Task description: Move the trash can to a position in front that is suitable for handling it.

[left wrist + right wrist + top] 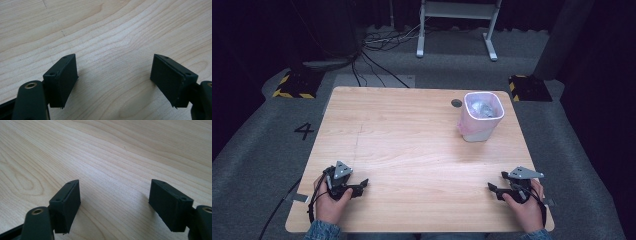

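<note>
My left gripper (363, 184) rests low over the wooden table (412, 150) near its front left corner, held in a hand, jaws pointing toward the middle. Its own view shows the left gripper (114, 67) open, bare wood between the black pads (67, 77). At the front right, my right gripper (495, 181) points inward toward the middle as well. From its camera the right gripper (115, 192) stands open wide, with nothing between its pads (170, 202).
A white bin (482, 116) with a pink liner and crumpled material inside stands at the table's back right. A small dark round hole (456, 103) lies beside it. Beyond the table are cables and a white frame (457, 20) on grey floor.
</note>
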The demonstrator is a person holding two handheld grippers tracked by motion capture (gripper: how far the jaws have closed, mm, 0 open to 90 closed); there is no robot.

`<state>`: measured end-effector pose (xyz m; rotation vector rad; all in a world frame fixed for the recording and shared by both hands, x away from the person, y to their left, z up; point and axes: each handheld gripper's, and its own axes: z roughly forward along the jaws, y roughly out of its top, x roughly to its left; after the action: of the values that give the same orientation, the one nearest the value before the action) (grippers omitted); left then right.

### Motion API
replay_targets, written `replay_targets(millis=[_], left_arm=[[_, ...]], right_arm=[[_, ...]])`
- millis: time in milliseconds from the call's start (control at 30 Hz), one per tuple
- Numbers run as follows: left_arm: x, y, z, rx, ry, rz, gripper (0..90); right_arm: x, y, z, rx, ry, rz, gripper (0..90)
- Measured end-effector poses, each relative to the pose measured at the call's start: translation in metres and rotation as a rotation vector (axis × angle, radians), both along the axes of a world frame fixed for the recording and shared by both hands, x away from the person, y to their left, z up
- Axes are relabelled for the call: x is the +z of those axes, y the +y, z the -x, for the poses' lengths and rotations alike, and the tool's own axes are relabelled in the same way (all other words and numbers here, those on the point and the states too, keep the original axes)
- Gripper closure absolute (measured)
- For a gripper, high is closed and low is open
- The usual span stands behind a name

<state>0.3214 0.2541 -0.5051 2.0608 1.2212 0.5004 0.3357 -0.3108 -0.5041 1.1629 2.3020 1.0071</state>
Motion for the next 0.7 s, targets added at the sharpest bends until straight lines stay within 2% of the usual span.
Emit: replay_targets(millis=[133,167,233,367,500,700], left_arm=[[0.000,0.000,0.001,0.003,-0.002,-0.006,21.6],[0.000,0.000,0.001,0.003,-0.002,-0.005,21.6],[0.000,0.000,0.001,0.003,-0.002,-0.004,21.6],[0.000,0.000,0.000,0.003,-0.002,-0.003,21.5],[0.000,0.000,0.001,0.001,-0.001,-0.004,21.4],[0.000,0.000,0.000,0.000,-0.002,-0.004,21.4]], right_arm=[[0.001,0.000,0.000,0.009,0.001,-0.004,30.2],[0.002,0.000,0.000,0.009,0.002,0.003,33.9],[0.006,0.002,0.001,0.011,-0.015,0.028,34.6],[0.015,0.005,0.001,0.022,-0.010,-0.012,35.6],[0.028,0.008,0.000,0.033,-0.007,-0.015,35.8],[0.049,0.010,-0.005,0.058,-0.016,-0.050,36.7]])
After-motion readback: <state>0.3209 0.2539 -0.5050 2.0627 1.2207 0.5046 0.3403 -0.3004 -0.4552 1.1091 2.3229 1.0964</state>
